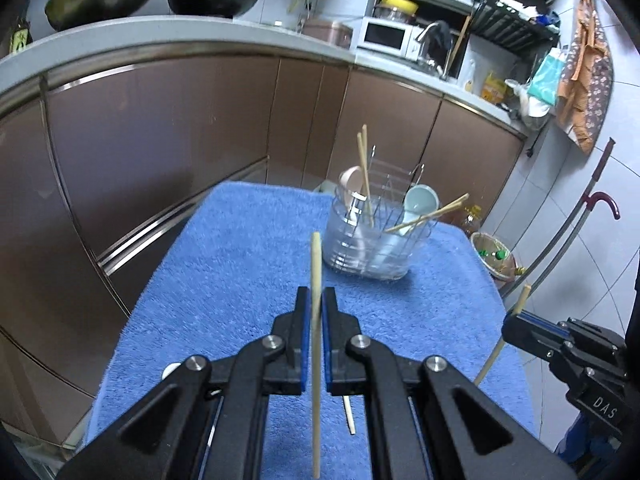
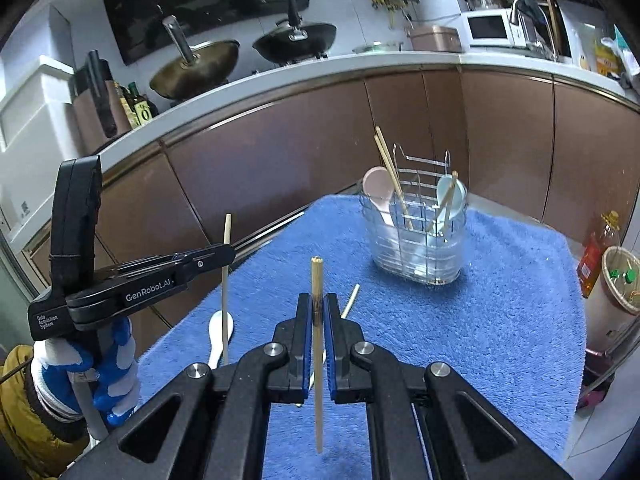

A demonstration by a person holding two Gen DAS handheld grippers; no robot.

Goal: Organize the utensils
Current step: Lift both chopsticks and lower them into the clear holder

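Observation:
My left gripper (image 1: 316, 300) is shut on a wooden chopstick (image 1: 316, 264), held upright above the blue towel (image 1: 240, 256). My right gripper (image 2: 316, 304) is shut on another chopstick (image 2: 317, 280), also upright. Each gripper shows in the other's view: the right one (image 1: 516, 320) at the right edge, the left one (image 2: 228, 250) at the left. The wire utensil holder (image 1: 372, 236) (image 2: 420, 240) stands at the towel's far end, with a pink spoon (image 2: 378, 188), a pale blue spoon (image 2: 450, 196) and several chopsticks in it. A white spoon (image 2: 220, 332) and a loose chopstick (image 2: 350, 302) lie on the towel.
Brown cabinets (image 2: 280, 152) under a white counter run behind the towel. Two woks (image 2: 200, 64) sit on the stove. A microwave (image 1: 386, 36) and a dish rack stand at the right. A waste bin (image 2: 620, 284) and an oil bottle (image 2: 596, 260) stand on the floor right.

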